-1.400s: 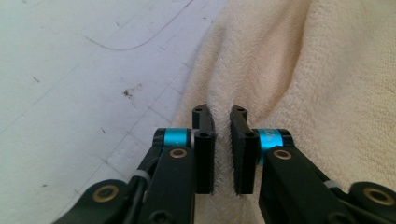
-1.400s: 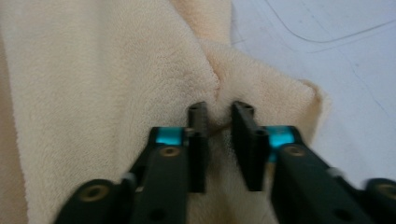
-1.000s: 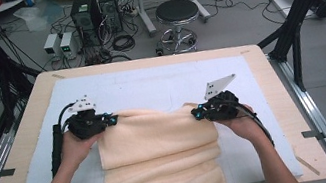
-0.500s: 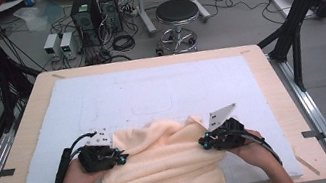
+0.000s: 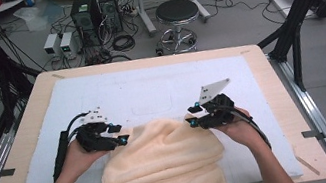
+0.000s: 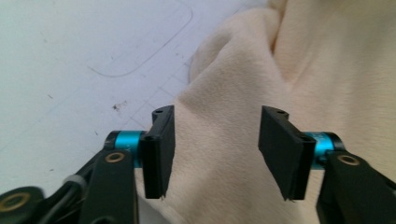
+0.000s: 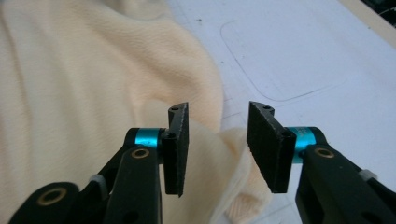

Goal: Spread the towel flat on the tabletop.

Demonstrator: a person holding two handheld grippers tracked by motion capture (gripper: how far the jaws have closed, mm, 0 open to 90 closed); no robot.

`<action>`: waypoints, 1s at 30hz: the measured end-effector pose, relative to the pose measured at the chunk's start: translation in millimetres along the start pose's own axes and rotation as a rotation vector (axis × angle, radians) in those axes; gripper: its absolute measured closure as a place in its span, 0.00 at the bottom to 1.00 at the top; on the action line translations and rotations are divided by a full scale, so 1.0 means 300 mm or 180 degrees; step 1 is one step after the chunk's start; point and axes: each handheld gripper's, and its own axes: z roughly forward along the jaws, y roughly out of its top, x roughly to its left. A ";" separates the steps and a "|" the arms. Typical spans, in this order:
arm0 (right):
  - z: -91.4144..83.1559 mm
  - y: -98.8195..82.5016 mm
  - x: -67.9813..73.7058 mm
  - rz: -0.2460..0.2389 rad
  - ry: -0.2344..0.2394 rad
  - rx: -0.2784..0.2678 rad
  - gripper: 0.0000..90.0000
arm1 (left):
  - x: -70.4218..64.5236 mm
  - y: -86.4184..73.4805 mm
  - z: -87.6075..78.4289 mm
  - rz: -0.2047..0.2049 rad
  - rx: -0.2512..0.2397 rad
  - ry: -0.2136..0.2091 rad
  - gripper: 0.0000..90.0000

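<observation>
Now left tongs [image 6: 215, 154] just spread, off towel [image 5: 164, 167], right tongs [image 7: 219, 149] same.

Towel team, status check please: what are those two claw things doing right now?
Left gripper and right gripper: jaws just opened, towel corners released. Towel folded over, bunched on the white mat. Nothing in the way.

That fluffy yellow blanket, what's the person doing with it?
A person is folding a cream towel on a table using a hand-held gripper in each hand. The left gripper and right gripper sit at the towel's far corners. Both sets of jaws have just been opening, and the cloth lies loose between them, so the fold looks just let go.
</observation>
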 end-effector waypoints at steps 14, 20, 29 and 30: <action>0.138 -0.049 -0.081 0.0163 0.0284 0.0521 0.95 | 0.070 -0.022 0.109 -0.0062 0.0431 0.0312 0.89; 0.017 -0.031 -0.082 0.0127 -0.0121 0.0233 0.97 | 0.096 0.012 -0.029 -0.0218 -0.0171 0.0697 0.90; -0.129 -0.037 -0.048 0.0125 -0.0346 0.0101 0.96 | 0.075 0.017 -0.104 -0.0198 -0.0224 0.0618 0.89; -0.115 -0.054 -0.047 0.0142 -0.0310 0.0174 0.96 | 0.071 0.003 -0.084 -0.0201 -0.0140 0.0564 0.89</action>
